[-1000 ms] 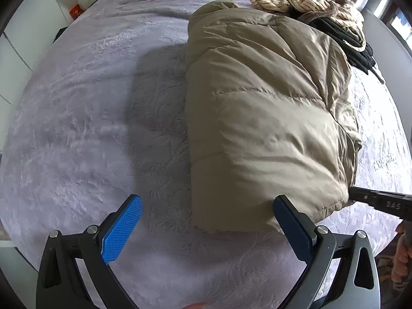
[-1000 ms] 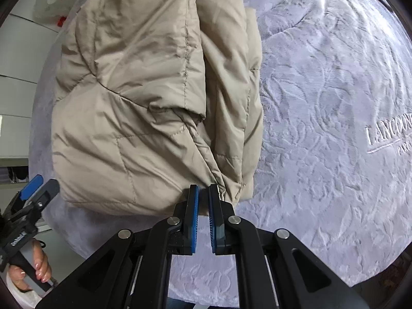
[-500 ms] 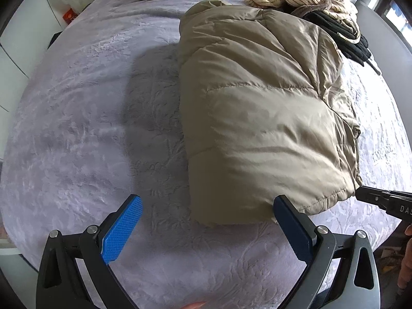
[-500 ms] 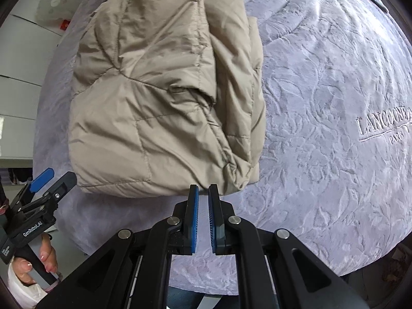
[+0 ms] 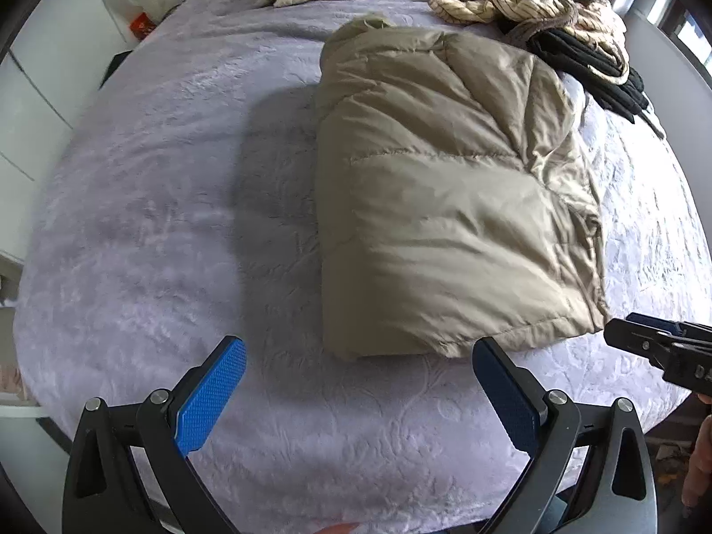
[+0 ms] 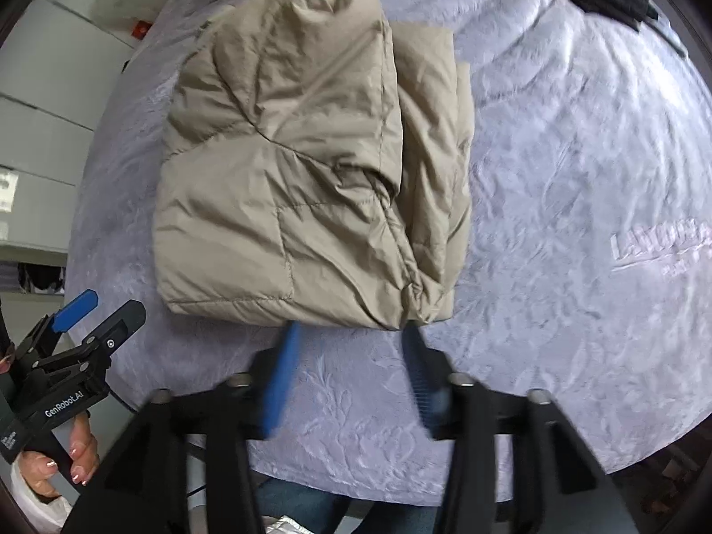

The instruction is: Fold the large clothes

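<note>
1. lying folded near the bed's (image 5: pixel 133 222) front edge: beige puffer jacket (image 5: pixel 445 204).
2. left gripper (image 5: pixel 356 394) spread wide, holding nothing.
3. right gripper (image 6: pixel 351 369) jaws parted, blurred, just off the jacket's hem.

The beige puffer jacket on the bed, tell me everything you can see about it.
The beige puffer jacket is a quilted, slightly shiny, padded garment with stitched seams. It lies folded into a rough rectangle on the lilac bedspread, with one folded layer on top and narrower layers showing along its right side. The fabric is creased and puffy. Neither the left tongs nor the right tongs touch it; both sit open just short of its near edge.
</note>
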A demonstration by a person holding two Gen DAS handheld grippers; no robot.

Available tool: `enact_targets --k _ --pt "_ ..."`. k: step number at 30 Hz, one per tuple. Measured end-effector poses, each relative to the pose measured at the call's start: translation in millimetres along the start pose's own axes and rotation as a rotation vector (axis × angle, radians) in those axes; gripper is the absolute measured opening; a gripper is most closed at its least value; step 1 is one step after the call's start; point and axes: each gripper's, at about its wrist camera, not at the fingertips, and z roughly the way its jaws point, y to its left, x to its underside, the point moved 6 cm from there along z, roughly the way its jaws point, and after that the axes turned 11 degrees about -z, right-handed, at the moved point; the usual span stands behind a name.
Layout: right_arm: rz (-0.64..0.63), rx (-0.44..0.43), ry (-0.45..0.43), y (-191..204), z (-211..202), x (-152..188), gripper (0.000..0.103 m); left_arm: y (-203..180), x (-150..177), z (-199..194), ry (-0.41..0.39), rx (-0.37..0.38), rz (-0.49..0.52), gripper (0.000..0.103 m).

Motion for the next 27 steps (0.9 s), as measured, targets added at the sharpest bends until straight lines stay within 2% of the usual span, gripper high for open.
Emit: enact_targets --k 2,3,6,9,14,15,17,21,27 --pt "-0.028 0.028 -0.025 2.6 -18.6 1.7 0.07 -1.5 1.9 -11.6 -0.013 -0.002 -0.016 0.102" --pt "-0.037 0.041 -0.034 3.2 -26.4 2.6 0.08 -1.8 2.9 -16.7 -0.018 -0.005 -0.023 0.102" --pt "-0.071 0.072 -0.072 4.5 -52.1 6.3 0.082 -7.4 10.5 -41.3 -0.046 0.006 -0.054 0.102" --pt "-0.094 0.085 -0.111 6.2 -65.1 4.6 0.091 -10.2 18.4 -63.0 -0.075 0.005 -0.073 0.102" --pt "-0.1 0.12 -0.2 0.5 -87.6 6.1 0.093 -10.9 24.4 -89.7 -0.108 -0.003 -0.078 0.102" --pt "-0.096 0.119 -0.211 2.5 -90.8 6.7 0.103 -10.5 24.2 -93.3 -0.113 -0.004 -0.076 0.102" --pt "-0.084 0.116 -0.244 7.7 -99.1 8.1 0.103 -11.3 21.2 -102.5 -0.125 -0.003 -0.067 0.102" --pt "-0.08 0.17 -0.321 23.3 -110.1 8.2 0.103 -5.3 10.3 -121.0 -0.175 -0.016 -0.033 0.102" --pt "-0.041 0.236 -0.341 42.3 -119.9 6.3 0.103 14.1 2.1 -136.3 -0.212 -0.029 -0.012 0.102"
